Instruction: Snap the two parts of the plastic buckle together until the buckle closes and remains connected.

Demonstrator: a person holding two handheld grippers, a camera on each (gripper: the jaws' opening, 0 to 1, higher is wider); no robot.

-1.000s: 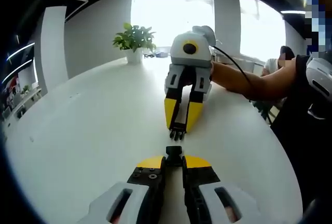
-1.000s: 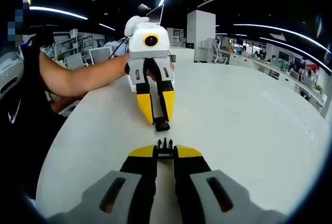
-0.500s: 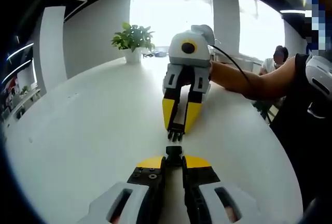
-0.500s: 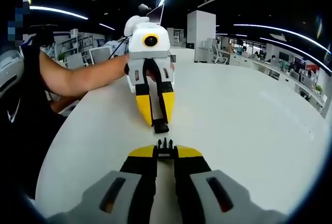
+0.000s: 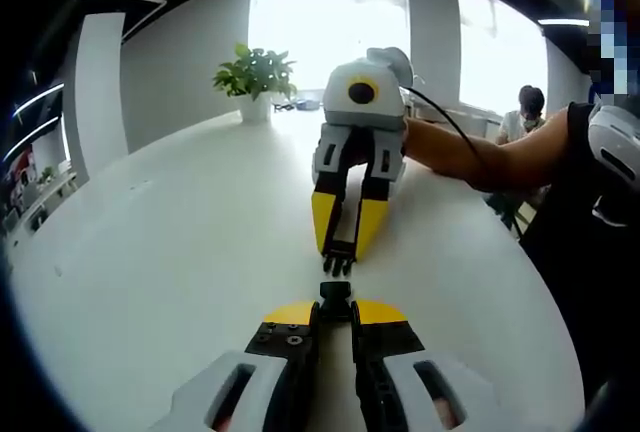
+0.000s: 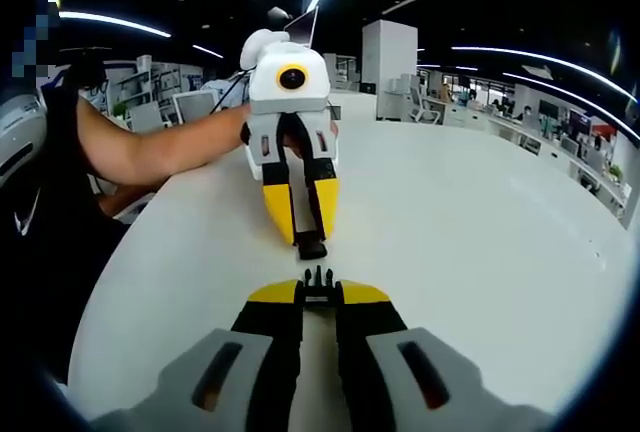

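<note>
Table: a broad white tabletop (image 5: 160, 252) carries both grippers, which face each other tip to tip.
Plant: a green plant in a white pot (image 5: 257, 80) stands at the far edge, in front of a bright window.
Person: a bare forearm (image 5: 480, 157) reaches in behind the opposite gripper.
Writing: no brand, label or lettering can be read on any of these things.
Left gripper (image 5: 335, 304): yellow-tipped jaws drawn almost together, pinching the black socket half (image 5: 335, 297), which sticks out past the tips.
Right gripper (image 6: 319, 292): jaws likewise nearly closed, clamped on the black pronged half (image 6: 318, 284), prongs pointing forward.
Buckle position: in the left gripper view the pronged half (image 5: 339, 257) sits just beyond the socket half, a small gap between them, not touching, roughly in line.
Cross view: in the right gripper view the socket half (image 6: 312, 246) lies just ahead of the prongs, apart.
</note>
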